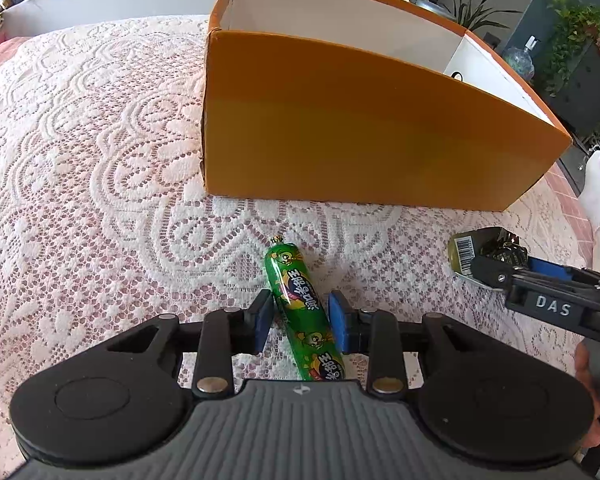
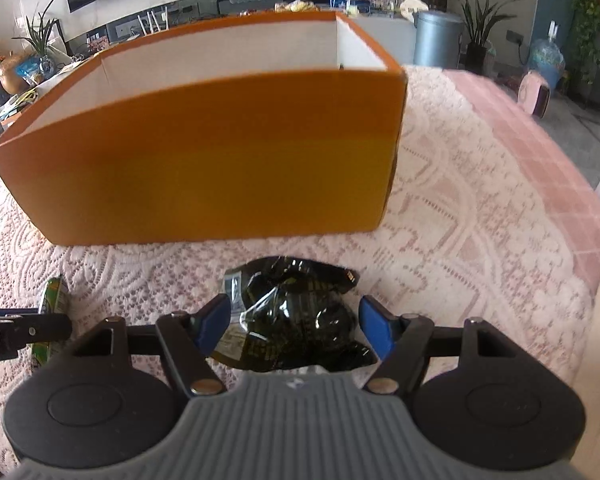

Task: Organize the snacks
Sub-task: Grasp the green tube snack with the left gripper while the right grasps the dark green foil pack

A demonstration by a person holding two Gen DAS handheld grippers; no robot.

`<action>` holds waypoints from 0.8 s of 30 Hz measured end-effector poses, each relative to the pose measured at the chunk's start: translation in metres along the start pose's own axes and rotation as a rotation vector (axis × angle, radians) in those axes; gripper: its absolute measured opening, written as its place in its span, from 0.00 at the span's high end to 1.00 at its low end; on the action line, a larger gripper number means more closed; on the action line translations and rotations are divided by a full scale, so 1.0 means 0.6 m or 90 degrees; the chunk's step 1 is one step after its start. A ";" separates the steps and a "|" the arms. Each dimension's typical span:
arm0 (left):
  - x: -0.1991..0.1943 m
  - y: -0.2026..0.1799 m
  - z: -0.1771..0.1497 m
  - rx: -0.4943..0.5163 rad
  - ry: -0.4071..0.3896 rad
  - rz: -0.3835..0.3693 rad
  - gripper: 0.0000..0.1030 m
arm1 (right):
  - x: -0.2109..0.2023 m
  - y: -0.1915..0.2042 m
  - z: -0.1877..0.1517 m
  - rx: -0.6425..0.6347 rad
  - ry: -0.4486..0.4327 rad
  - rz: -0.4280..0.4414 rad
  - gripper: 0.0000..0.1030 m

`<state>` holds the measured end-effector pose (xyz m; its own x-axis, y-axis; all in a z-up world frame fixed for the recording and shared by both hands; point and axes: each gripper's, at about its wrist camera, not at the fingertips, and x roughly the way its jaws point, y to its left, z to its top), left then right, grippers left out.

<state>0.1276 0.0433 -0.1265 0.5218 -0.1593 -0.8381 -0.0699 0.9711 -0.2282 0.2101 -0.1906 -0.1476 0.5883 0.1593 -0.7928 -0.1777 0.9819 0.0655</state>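
Lace-covered table [image 1: 80, 160], orange box [image 1: 340, 128], green sausage [image 1: 296, 296], dark packet [image 2: 296, 320]

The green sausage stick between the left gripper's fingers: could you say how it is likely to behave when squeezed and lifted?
The green sausage stick looks round and glossy, so it may roll on the lace tablecloth or slip between the pads. It seems firm, probably staying straight. The left gripper straddles its middle, so it should lift fairly level.

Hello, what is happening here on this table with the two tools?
A person is sorting snacks. The left gripper straddles a green sausage lying on the lace cloth, pads not yet closed. The right gripper is open around a dark packet. The orange box stands just beyond both.
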 end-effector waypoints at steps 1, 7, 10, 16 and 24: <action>0.001 0.000 0.000 0.000 -0.001 -0.001 0.63 | 0.003 0.001 -0.002 -0.001 0.000 -0.002 0.31; -0.002 0.003 -0.002 -0.006 -0.007 -0.006 0.63 | 0.015 0.014 -0.009 -0.029 -0.001 -0.018 0.28; -0.003 0.000 -0.001 -0.003 -0.008 -0.003 0.63 | 0.015 0.016 -0.011 -0.027 -0.009 -0.020 0.26; 0.001 -0.007 -0.003 0.006 -0.010 0.000 0.63 | 0.017 0.017 -0.016 -0.028 -0.015 -0.027 0.22; 0.000 -0.004 -0.003 0.003 -0.011 -0.002 0.63 | 0.010 0.019 -0.021 -0.035 -0.018 -0.029 0.38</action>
<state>0.1263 0.0404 -0.1270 0.5364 -0.1588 -0.8289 -0.0650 0.9714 -0.2282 0.2017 -0.1797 -0.1589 0.6191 0.1177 -0.7764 -0.1920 0.9814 -0.0043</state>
